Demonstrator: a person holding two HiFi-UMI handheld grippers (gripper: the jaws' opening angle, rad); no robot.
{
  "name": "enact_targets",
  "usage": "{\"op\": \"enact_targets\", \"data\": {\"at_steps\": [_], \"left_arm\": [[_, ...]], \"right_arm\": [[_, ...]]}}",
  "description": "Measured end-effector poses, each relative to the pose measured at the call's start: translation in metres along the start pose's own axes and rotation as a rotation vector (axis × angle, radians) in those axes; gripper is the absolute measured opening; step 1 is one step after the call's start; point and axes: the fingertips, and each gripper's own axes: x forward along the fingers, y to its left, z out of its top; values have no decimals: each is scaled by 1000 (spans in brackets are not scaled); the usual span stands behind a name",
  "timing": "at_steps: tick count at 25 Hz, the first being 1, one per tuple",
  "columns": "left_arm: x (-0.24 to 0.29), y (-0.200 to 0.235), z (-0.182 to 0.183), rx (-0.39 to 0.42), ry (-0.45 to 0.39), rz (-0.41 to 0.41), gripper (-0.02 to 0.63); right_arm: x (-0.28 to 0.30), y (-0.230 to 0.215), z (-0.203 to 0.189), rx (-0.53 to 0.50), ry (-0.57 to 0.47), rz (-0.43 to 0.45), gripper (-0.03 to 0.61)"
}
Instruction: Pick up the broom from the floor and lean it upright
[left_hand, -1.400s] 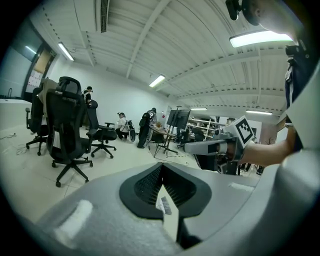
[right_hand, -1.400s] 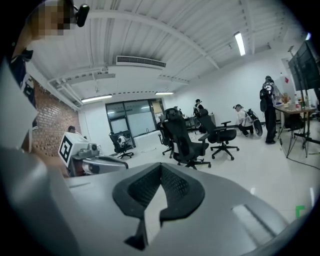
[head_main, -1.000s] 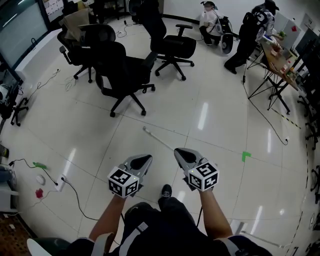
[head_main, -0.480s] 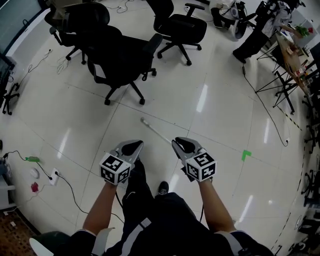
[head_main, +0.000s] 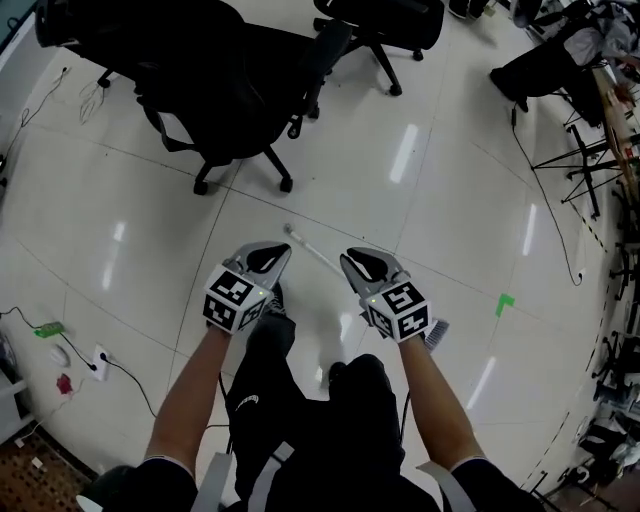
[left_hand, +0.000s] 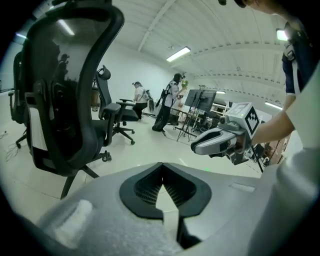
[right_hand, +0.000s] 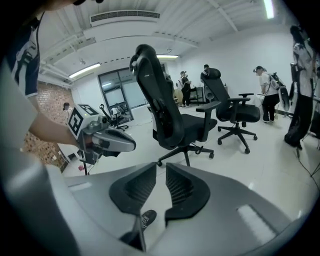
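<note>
The broom lies on the pale tiled floor. Its thin white handle (head_main: 308, 249) runs from a tip between my two grippers down to the right, passing behind the right one. The brush head (head_main: 437, 333) shows beside my right wrist. My left gripper (head_main: 268, 251) hovers just left of the handle tip, its jaws meeting at the tips and empty (left_hand: 161, 165). My right gripper (head_main: 358, 262) hangs over the handle. Its jaws have just been opening and stand slightly open with nothing between them (right_hand: 161, 167). The broom does not show in either gripper view.
A black office chair (head_main: 230, 80) stands close ahead on the left, another (head_main: 385, 20) behind it. Cables and a power strip (head_main: 100, 357) lie at the left. A green tape mark (head_main: 505, 302) and metal stands (head_main: 590, 170) are on the right. My own shoe (head_main: 335, 372) is below.
Both grippers have sunk toward the floor and moved forward to either side of the broom handle. The view has tilted down, and the chairs now sit nearer and larger.
</note>
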Motion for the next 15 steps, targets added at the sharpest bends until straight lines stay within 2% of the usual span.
{"op": "enact_targets", "data": {"at_steps": [4, 9, 15], "left_arm": [[44, 62, -70, -17, 55, 32, 2], [98, 126, -168, -72, 75, 98, 0], [152, 170, -263, -111, 65, 136, 0]], "right_arm": [[92, -26, -58, -41, 72, 50, 87], [208, -57, -169, -79, 185, 116, 101], [311, -83, -270, -74, 210, 145, 108]]}}
